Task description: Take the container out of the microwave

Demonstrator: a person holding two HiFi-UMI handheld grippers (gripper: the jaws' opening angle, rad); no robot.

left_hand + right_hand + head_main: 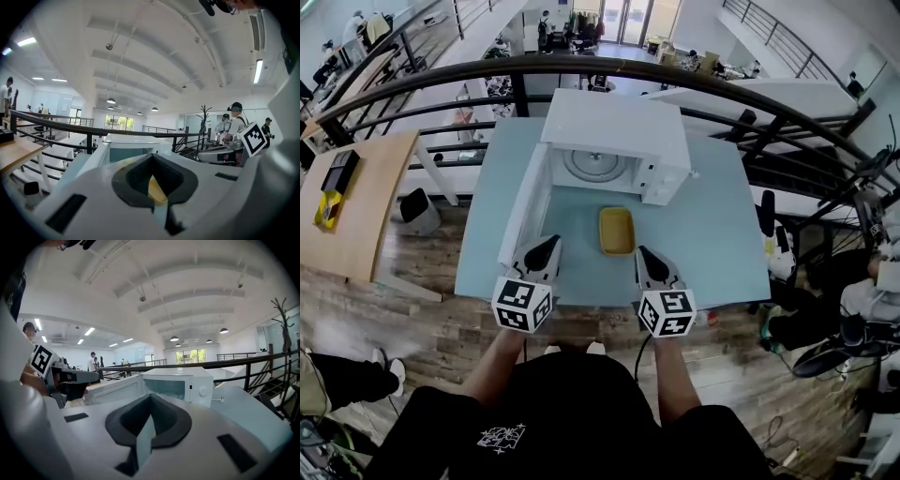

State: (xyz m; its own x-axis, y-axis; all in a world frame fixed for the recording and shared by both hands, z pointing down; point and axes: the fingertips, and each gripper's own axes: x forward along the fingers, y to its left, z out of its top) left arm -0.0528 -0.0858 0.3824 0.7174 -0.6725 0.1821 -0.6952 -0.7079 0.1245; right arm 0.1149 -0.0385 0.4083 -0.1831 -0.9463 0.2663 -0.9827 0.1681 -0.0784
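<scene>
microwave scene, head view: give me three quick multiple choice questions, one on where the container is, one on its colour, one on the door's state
1. Where is the container relative to the microwave?
A. inside it
B. on the table in front of it
C. on top of it

2. What colour is the container?
A. yellow
B. red
C. black

3. The microwave door is:
A. shut
B. swung open
C. missing

Answers:
1 B, it lies on the table before the cavity.
2 A, it is plainly yellow.
3 B, the door stands out to the left.
</scene>
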